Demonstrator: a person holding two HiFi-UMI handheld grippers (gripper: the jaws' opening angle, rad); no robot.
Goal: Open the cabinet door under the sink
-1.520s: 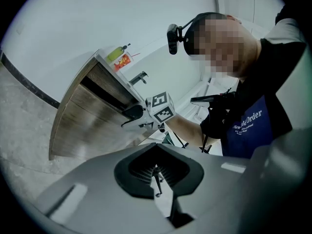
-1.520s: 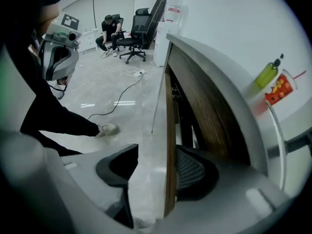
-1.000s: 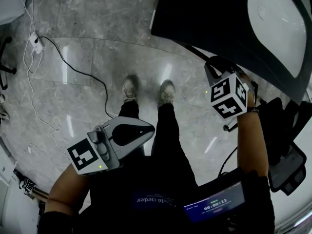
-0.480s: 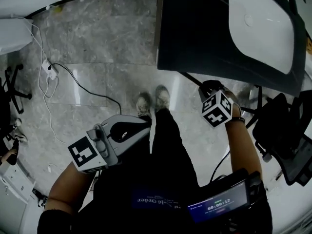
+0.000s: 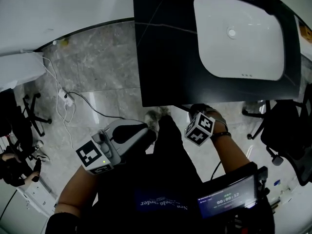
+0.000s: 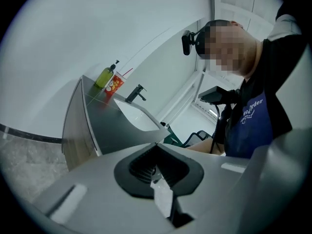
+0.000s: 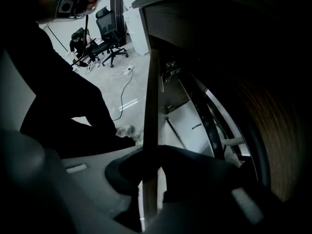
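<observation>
The right gripper points down, its jaws nearly closed and clamped on the free edge of the door, which runs up edge-on from between the pads. The left gripper hangs at the person's side with its jaws together and nothing in them; it takes no part in this.

Over the last second the person has stepped in. In the head view the shoes have come right up to the front of the unit, and the right gripper now sits just under the front edge of the tabletop instead of out over the floor. The grip has not changed in that time.

Past the door the cabinet is open to view: a hinge, a pale back panel and a dark hose curving down. So the door is already off its frame and stands swung out. I judge the opening as under way, with only a wider swing left.

Further off, the sink now lies near the top middle of the head view, where it was off at the upper right. A tap, a red cup and a green bottle stand at the tabletop's far end.
</observation>
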